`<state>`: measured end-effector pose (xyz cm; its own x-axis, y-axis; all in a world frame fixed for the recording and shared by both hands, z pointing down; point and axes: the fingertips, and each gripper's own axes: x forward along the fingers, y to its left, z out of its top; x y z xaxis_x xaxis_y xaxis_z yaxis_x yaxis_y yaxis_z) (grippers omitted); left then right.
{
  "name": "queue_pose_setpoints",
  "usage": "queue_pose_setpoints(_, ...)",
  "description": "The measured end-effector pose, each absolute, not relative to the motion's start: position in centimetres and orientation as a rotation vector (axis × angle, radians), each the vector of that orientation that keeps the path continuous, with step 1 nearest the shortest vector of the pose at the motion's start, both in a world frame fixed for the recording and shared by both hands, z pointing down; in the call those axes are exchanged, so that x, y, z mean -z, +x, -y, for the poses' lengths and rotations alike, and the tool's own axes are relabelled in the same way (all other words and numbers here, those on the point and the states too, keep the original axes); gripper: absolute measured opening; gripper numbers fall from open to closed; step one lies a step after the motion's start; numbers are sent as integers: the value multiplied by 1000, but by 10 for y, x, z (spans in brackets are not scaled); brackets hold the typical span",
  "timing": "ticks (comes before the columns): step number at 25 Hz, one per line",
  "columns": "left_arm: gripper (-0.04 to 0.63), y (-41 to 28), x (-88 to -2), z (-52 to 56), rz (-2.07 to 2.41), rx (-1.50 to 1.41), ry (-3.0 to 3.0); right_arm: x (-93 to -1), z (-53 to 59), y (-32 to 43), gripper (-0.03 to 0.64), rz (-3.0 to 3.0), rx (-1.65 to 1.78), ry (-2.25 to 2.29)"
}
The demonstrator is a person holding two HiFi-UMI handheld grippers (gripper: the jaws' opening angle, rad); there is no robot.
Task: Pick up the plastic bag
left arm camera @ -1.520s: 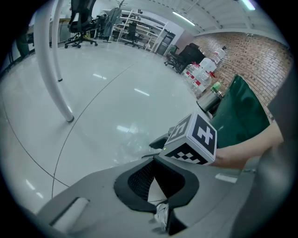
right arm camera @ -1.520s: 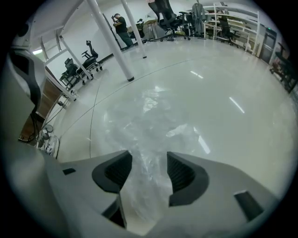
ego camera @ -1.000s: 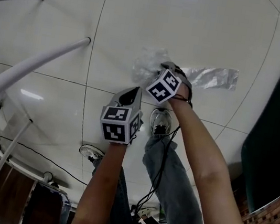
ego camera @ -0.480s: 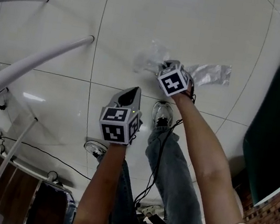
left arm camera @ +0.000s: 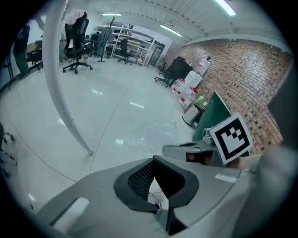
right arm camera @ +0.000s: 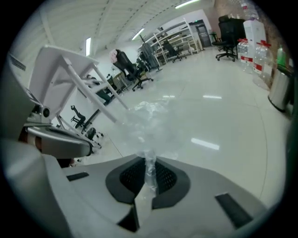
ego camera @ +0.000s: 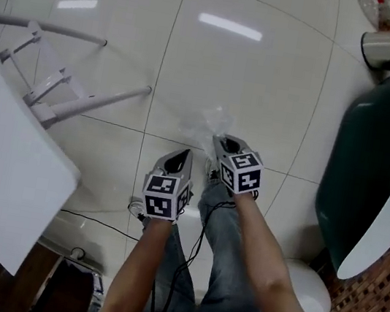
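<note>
- The right gripper (right arm camera: pixel 148 163) is clenched on a twisted neck of the plastic bag (right arm camera: pixel 150 122). Pinching the film where it bunches likely gives thin, slippery plastic a surer hold.
- The rest of the bag billows just beyond those jaw tips, and appears to be clear of the tiled floor (ego camera: pixel 268 75).
- The left gripper (left arm camera: pixel 153 160) hangs just beside the right one, jaws together on nothing. It is probably kept near as spare support.

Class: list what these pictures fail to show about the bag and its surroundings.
- Head view: the right gripper hides the pinched end of the plastic bag.
- Right gripper view: the bag's clear film blends into the glossy floor; its far outline is lost.
- Head view: items beside the metal bin are too small to name.
</note>
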<state>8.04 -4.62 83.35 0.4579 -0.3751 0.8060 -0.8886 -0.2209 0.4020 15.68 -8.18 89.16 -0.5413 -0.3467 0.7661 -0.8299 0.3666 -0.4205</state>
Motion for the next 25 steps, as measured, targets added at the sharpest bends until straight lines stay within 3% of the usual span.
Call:
queue_pose_setpoints(14, 2, 2, -473, 50, 1385, -375, 2023, -478, 110, 116, 12, 2514, -897, 1149)
queue_pose_setpoints(25, 2, -158, -337, -30, 1758, -160, 1895, -310, 54, -11, 14, 2692, -522, 892)
